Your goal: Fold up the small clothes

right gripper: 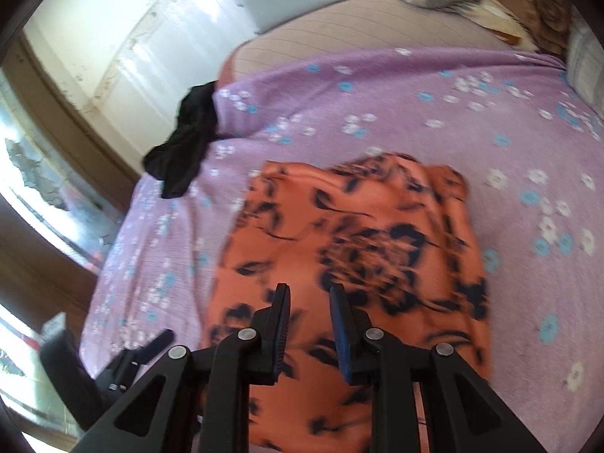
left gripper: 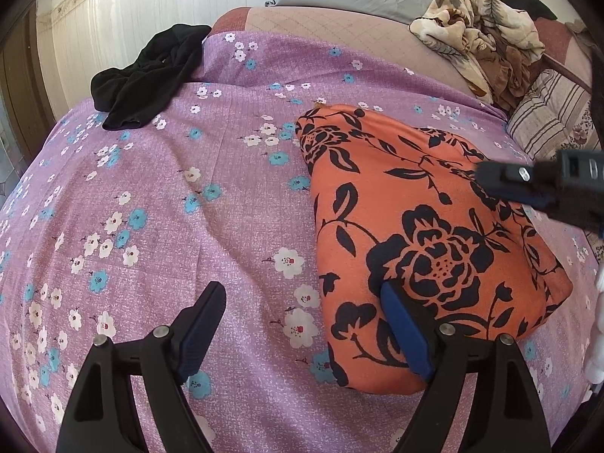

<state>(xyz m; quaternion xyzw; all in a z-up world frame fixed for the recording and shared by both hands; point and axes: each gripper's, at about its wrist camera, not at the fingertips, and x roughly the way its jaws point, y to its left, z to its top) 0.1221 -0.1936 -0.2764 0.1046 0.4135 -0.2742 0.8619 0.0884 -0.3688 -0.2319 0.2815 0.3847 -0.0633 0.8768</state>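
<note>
An orange garment with black flowers (left gripper: 422, 241) lies folded into a compact shape on the purple flowered sheet (left gripper: 188, 207). My left gripper (left gripper: 302, 294) is open wide at the garment's near left edge, its right finger (left gripper: 404, 332) over the cloth. My right gripper (left gripper: 490, 181) reaches in from the right above the garment. In the right wrist view the right gripper (right gripper: 309, 294) hovers over the orange garment (right gripper: 339, 249) with a narrow gap between its fingers, holding nothing. The left gripper (right gripper: 143, 351) shows at lower left.
A black garment (left gripper: 147, 79) lies crumpled at the far left of the bed and also shows in the right wrist view (right gripper: 188, 143). A beige flowered blanket (left gripper: 479, 34) and a striped pillow (left gripper: 551, 113) sit at the far right. A white wall (left gripper: 132, 7) stands behind.
</note>
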